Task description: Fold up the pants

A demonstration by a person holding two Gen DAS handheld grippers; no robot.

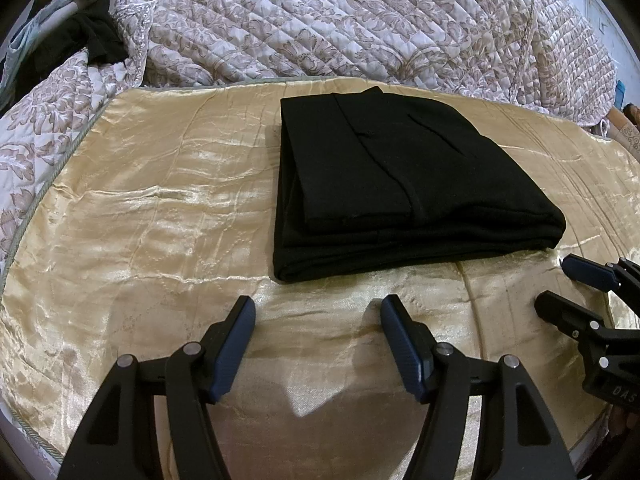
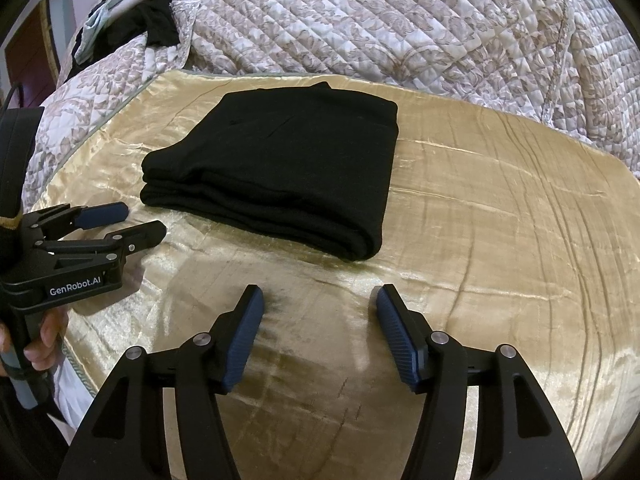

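Note:
The black pants (image 1: 396, 184) lie folded in a compact layered rectangle on the gold satin bedspread (image 1: 160, 220); they also show in the right wrist view (image 2: 276, 176). My left gripper (image 1: 316, 312) is open and empty, just in front of the pants' near edge. It shows at the left of the right wrist view (image 2: 146, 220). My right gripper (image 2: 320, 300) is open and empty, in front of the pants' near right corner. It shows at the right edge of the left wrist view (image 1: 556, 284).
A quilted floral blanket (image 1: 340, 28) is bunched behind the pants. Dark and pale blue clothes (image 1: 80, 36) lie at the far left. The bedspread (image 2: 500, 240) stretches flat to the right of the pants.

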